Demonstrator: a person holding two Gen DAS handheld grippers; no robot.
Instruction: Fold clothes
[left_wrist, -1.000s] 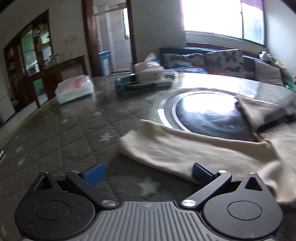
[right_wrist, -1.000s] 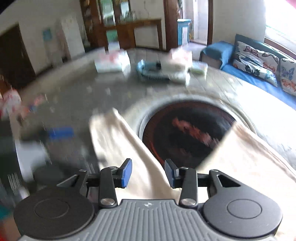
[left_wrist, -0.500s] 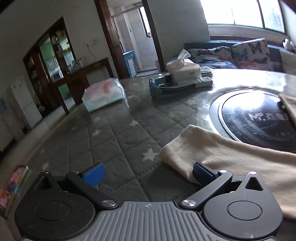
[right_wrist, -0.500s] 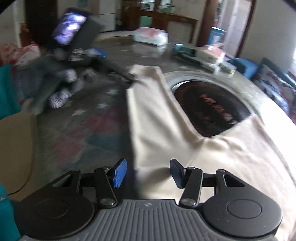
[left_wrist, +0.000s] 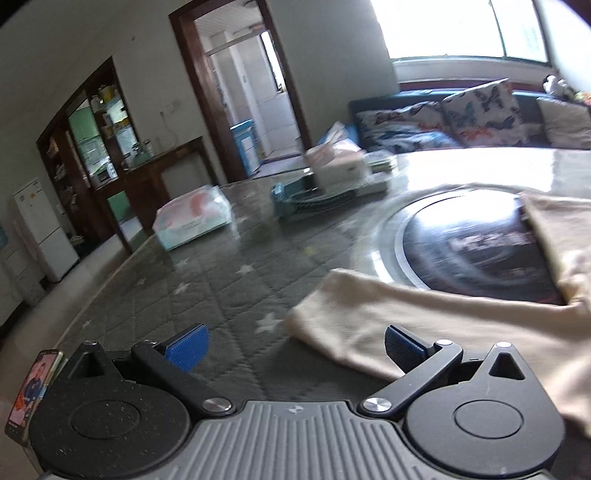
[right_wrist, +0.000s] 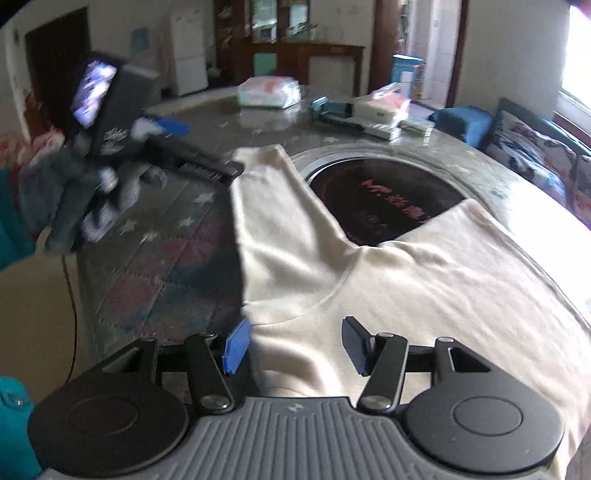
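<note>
Since the earlier look, my right gripper (right_wrist: 293, 343) is sliding back along the cream shirt (right_wrist: 406, 280), toward its bottom hem, and its jaws are opening wider. Cloth is lying under them, but nothing is pinched. My left gripper (left_wrist: 293, 341) is hanging wide open by the sleeve (left_wrist: 369, 325), empty. I am getting ready to fold the shirt, which is spread on the round table (left_wrist: 207, 280). Next, I think, both need to pinch an edge.

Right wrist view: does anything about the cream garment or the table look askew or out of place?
The cream garment lies spread but not square: its two ends hang over the dark round inset in the table's middle, with creases where they fork. Nothing is spilled or damaged.
</note>
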